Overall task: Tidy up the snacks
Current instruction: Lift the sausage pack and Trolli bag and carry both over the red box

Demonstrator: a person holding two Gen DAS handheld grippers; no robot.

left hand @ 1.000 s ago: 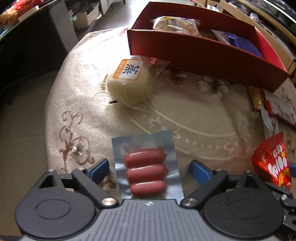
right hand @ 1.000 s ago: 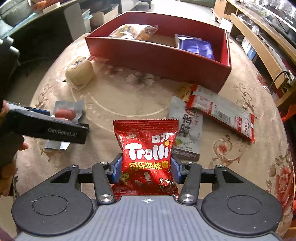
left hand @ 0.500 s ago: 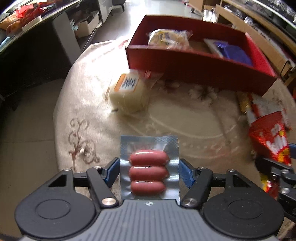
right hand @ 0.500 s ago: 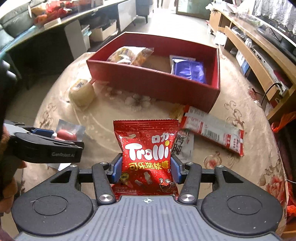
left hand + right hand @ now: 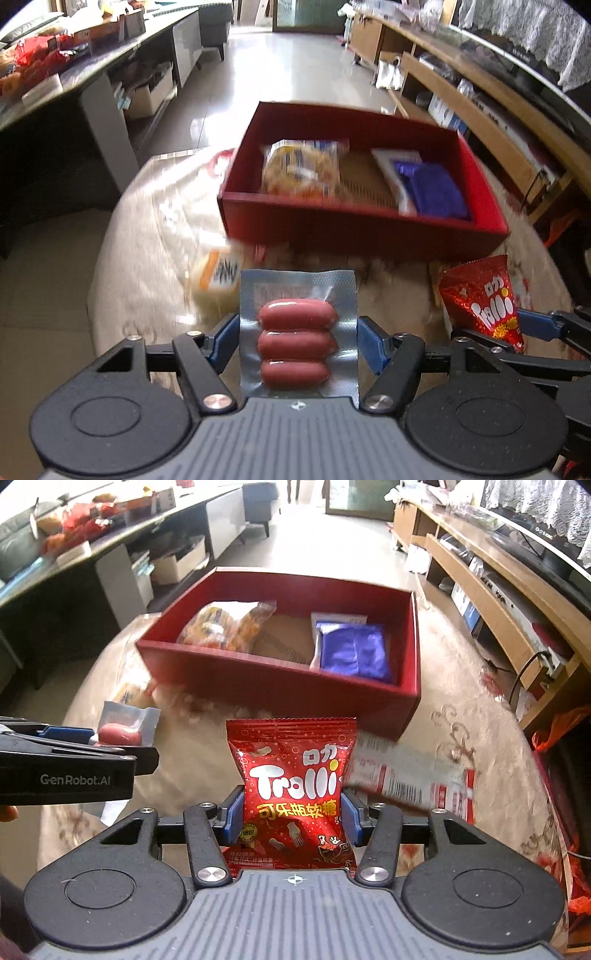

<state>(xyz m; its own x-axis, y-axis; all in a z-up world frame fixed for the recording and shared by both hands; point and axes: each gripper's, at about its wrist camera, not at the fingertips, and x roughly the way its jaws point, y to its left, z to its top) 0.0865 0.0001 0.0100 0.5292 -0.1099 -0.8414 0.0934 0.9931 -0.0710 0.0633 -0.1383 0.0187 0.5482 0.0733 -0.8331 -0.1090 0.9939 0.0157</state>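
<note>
1. While its blue pads press both edges, the left gripper [image 5: 298, 338] grips a clear vacuum pack of three pink sausages [image 5: 297, 334], lifted off the cloth-covered round table [image 5: 147, 229].
2. The right gripper [image 5: 291, 818] clamps a red foil Trolli gummy bag [image 5: 291, 786], also lifted.
3. Ahead of both stands an open red cardboard box [image 5: 280, 683] holding a yellow snack bag [image 5: 225, 626] and a blue packet [image 5: 351, 650].

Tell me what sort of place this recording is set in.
Probably a home living room. A round table under a floral tablecloth holds the red box of snacks, a long wooden TV cabinet runs along one wall, and the tiled floor leads toward a doorway.
</note>
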